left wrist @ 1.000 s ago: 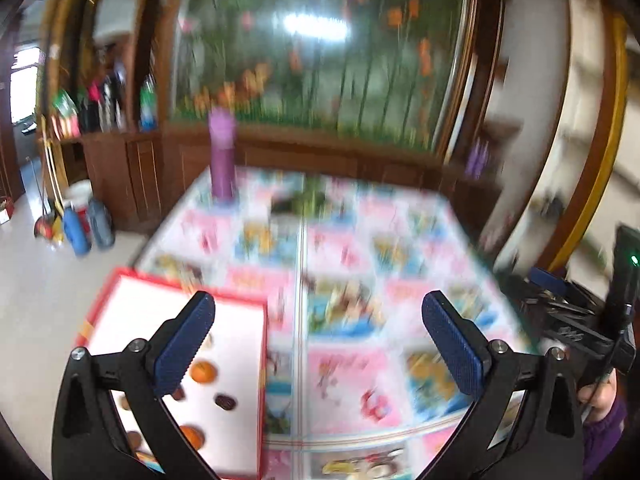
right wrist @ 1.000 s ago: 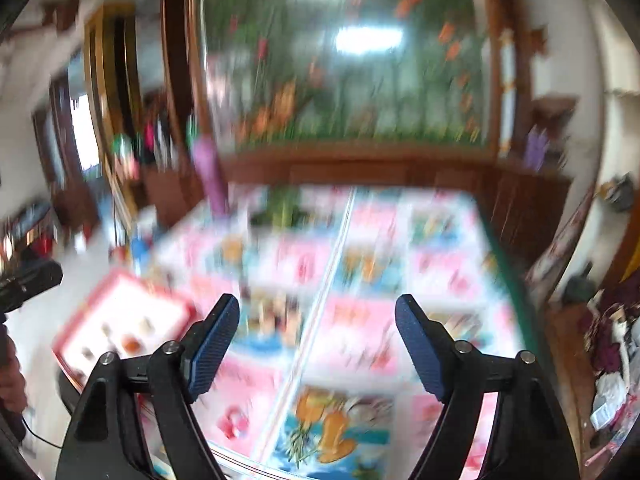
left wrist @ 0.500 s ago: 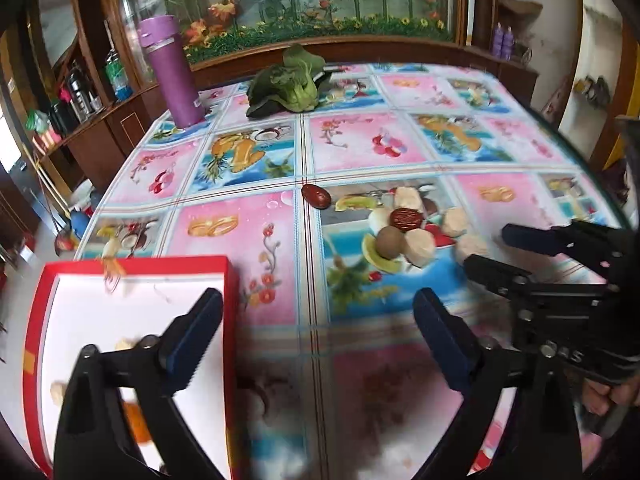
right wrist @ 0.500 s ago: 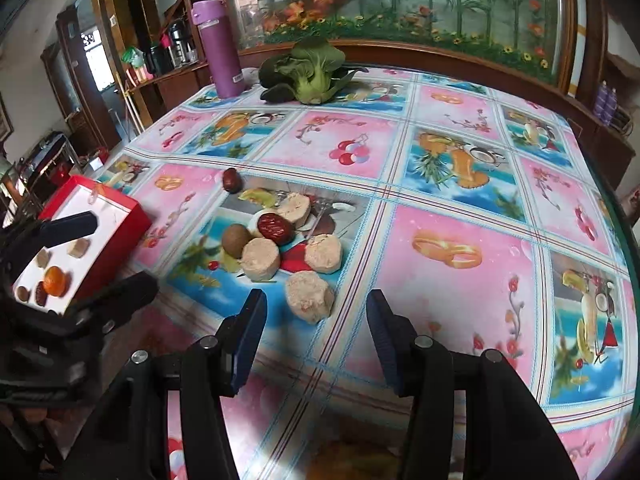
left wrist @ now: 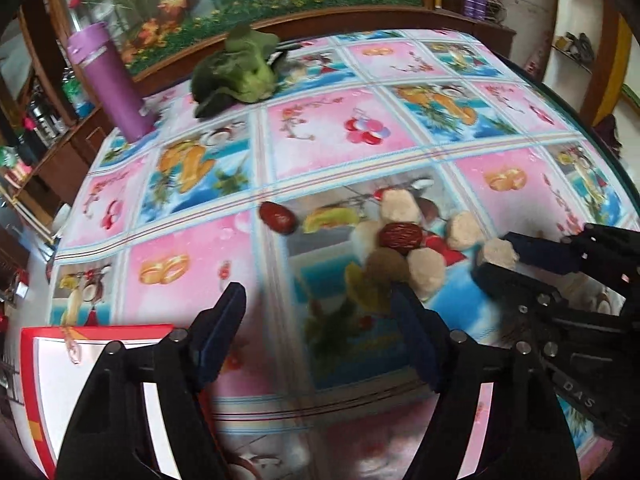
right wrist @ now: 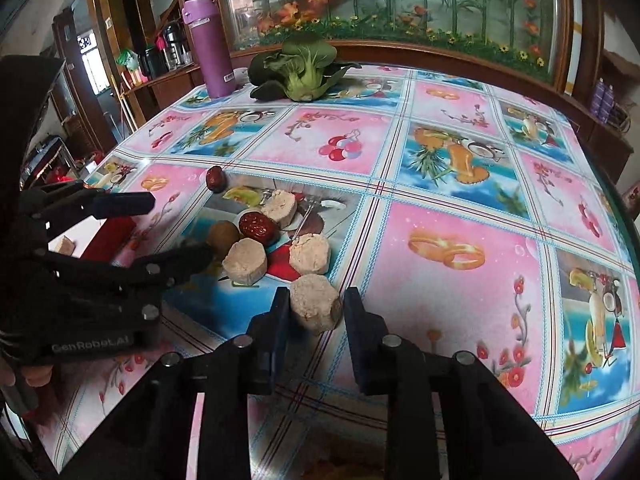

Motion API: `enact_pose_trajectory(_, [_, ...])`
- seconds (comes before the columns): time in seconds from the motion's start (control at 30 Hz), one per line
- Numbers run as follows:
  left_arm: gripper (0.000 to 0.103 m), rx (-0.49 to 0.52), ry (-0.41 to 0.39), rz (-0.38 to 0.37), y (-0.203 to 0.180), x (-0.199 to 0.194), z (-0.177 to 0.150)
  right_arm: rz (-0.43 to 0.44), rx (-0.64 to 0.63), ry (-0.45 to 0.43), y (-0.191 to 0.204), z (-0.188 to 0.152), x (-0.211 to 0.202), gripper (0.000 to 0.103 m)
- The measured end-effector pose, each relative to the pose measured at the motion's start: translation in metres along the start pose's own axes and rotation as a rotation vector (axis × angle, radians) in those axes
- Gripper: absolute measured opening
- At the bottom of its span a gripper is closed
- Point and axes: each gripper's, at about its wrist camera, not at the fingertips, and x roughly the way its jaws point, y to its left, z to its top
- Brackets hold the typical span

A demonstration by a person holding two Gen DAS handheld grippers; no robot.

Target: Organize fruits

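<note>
Behind, a planted glass tank (right wrist: 400, 4) borders the fruit-print tablecloth (right wrist: 460, 208).

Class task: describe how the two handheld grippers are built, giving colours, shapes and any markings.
Both the left gripper and the right gripper are matte black frames with silver round bolts and two flat dark-blue pads. White lettering marks each body: "GenRobot.AI" on the left, "DAS" on the right.

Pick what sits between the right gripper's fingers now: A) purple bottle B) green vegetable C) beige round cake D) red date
C: the right gripper has its fingers on either side of the nearest beige round cake, which lies on the tablecloth.
</note>
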Motion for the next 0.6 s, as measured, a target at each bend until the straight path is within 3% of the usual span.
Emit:
enact_pose_trajectory(0.3, [0.074,0.026,0.019,-0.059,-0.01,0.012,0.012,0.005,-0.001,0.001,-0.001,-0.001,-0.001,0.026])
enact_pose_trajectory(0.43, [0.065,0.021,0.038,-0.101,-0.011,0.021,0.017,0.006,-0.002,0.001,-0.001,-0.001,-0.001,0.026])
enact_pose_trajectory(0.6, [0.062,-0.01,0.037,-0.149,-0.012,0.026,0.023,0.006,-0.003,0.001,-0.002,-0.001,-0.001,0.026])
